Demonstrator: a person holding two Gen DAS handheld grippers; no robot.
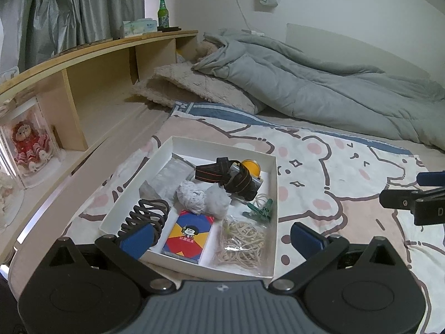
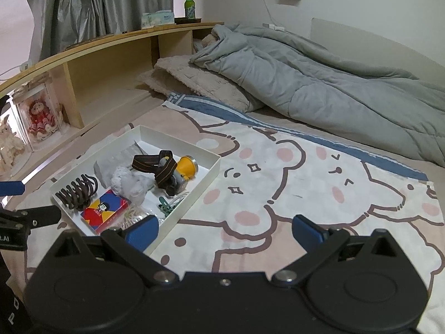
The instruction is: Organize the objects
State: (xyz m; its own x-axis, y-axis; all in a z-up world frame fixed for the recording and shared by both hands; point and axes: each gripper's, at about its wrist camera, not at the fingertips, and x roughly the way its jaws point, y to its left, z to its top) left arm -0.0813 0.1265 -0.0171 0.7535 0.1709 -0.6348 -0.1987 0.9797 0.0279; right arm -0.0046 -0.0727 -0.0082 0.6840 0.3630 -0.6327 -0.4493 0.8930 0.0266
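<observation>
A white box [image 1: 271, 211] [image 2: 194, 192] lies on the bear-print blanket [image 1: 333, 189] [image 2: 278, 183]. Inside it are a yellow headlamp with a black strap [image 1: 236, 176] [image 2: 172, 168], a colourful card box [image 1: 189, 235] [image 2: 105, 211], a black coiled hair claw [image 1: 144, 217] [image 2: 76, 192], crumpled white paper [image 1: 203, 197] [image 2: 129, 183], a green clip [image 1: 258, 210] [image 2: 167, 204] and a bag of rubber bands [image 1: 242, 243]. My left gripper [image 1: 222, 239] hangs open over the box's near edge, holding nothing. My right gripper [image 2: 225, 232] is open over the blanket, just right of the box.
A wooden headboard shelf [image 1: 97, 83] [image 2: 111, 66] runs along the left, with a doll in a clear case [image 1: 27, 144] [image 2: 39, 117], a green bottle [image 1: 163, 14] [image 2: 189, 4] and a tissue box [image 2: 157, 18]. A grey duvet [image 1: 319, 83] [image 2: 319, 78] and fuzzy pillow [image 1: 194, 86] lie behind.
</observation>
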